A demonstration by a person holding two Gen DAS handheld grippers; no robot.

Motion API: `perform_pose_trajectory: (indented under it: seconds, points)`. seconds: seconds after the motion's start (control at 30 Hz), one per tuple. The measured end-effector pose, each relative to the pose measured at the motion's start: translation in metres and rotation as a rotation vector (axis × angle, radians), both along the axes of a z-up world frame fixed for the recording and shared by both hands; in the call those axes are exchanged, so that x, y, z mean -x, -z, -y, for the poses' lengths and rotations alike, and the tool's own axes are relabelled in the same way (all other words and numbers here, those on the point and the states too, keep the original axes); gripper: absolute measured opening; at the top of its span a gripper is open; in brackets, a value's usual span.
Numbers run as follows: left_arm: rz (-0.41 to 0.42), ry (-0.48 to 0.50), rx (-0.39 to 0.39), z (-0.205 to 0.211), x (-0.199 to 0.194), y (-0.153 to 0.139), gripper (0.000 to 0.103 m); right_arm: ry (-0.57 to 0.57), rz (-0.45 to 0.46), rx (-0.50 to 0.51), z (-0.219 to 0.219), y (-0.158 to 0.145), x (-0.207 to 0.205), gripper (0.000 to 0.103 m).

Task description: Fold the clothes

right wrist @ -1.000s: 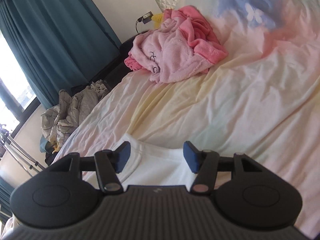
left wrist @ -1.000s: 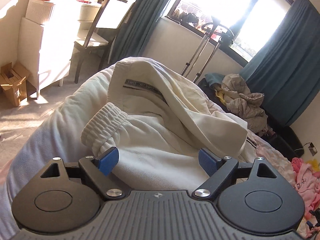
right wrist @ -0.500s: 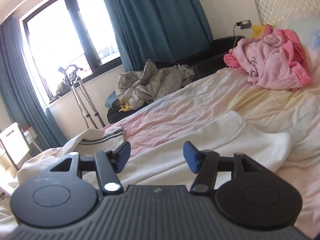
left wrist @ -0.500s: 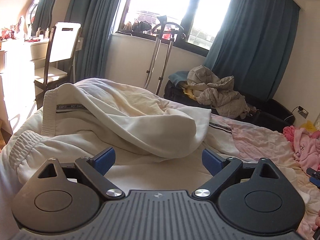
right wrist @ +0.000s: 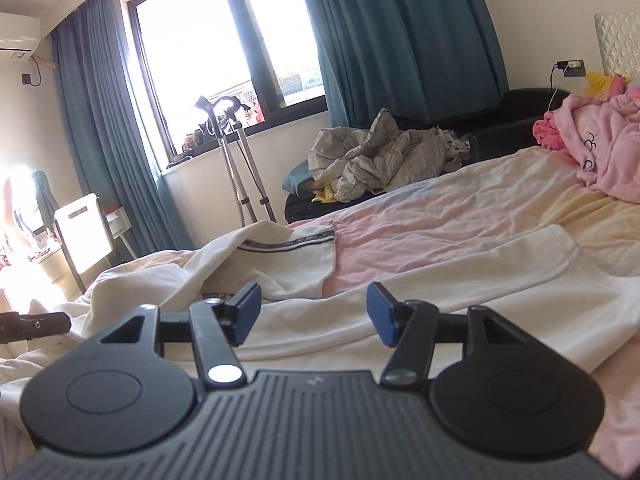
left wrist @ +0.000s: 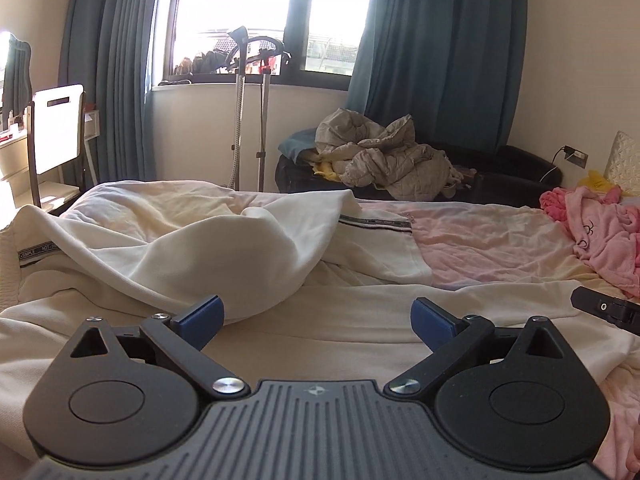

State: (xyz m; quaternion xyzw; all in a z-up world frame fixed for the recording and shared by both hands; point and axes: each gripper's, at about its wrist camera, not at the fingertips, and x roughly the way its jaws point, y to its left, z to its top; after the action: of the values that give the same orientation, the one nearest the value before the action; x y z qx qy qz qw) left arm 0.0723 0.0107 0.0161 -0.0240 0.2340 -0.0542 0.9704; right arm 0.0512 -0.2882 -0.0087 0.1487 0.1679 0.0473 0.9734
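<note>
A cream-white pair of trousers lies rumpled across the bed, one leg folded over itself, a dark printed stripe along a seam. My left gripper hovers just above the cloth; its jaws are opening wide and nothing is between the blue pads. In the right wrist view the same trousers stretch to the right with a hem near the middle of the bed. My right gripper stands open over the leg, empty. Each gripper's tip shows at the other view's edge.
The bed sheet is pink and pale yellow. A pink fleece garment is heaped at the right, toward the headboard. Beyond the bed are a dark sofa with a grey quilted heap, a garment steamer stand, teal curtains and a chair.
Both cameras have swung round and levelled to face the window. The left jaws have spread wider. The right gripper left the pink pile side and now sits over the trouser leg.
</note>
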Motion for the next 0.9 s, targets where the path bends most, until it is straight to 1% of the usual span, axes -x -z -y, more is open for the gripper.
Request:
perform_pose_trajectory:
  seconds: [0.07, 0.2, 0.37, 0.5, 0.7, 0.83, 0.9]
  points:
    - [0.005, 0.015, 0.0, 0.006, -0.003, 0.01, 0.101, -0.018, -0.006, 0.002, -0.005, 0.003, -0.003, 0.059]
    - [-0.028, 0.017, -0.012, 0.009, -0.009, 0.03, 0.101, -0.039, -0.02, 0.007, -0.014, 0.01, -0.009, 0.06]
    - [-0.041, -0.01, -0.023, 0.002, -0.009, 0.042, 0.101, -0.038, -0.017, 0.02, -0.024, 0.018, -0.024, 0.06]
    - [-0.045, -0.033, -0.015, -0.005, -0.004, 0.047, 0.102, -0.033, 0.006, 0.045, -0.029, 0.024, -0.037, 0.06]
    - [-0.047, -0.071, -0.005, -0.007, -0.002, 0.055, 0.102, -0.053, 0.071, 0.109, -0.029, 0.03, -0.063, 0.061]
    - [-0.028, -0.099, -0.011, -0.006, 0.0, 0.06, 0.102, -0.065, 0.021, 0.06, -0.021, 0.041, -0.095, 0.061]
    - [-0.043, -0.116, -0.004, -0.007, -0.002, 0.064, 0.102, -0.074, 0.01, 0.039, -0.019, 0.044, -0.111, 0.061]
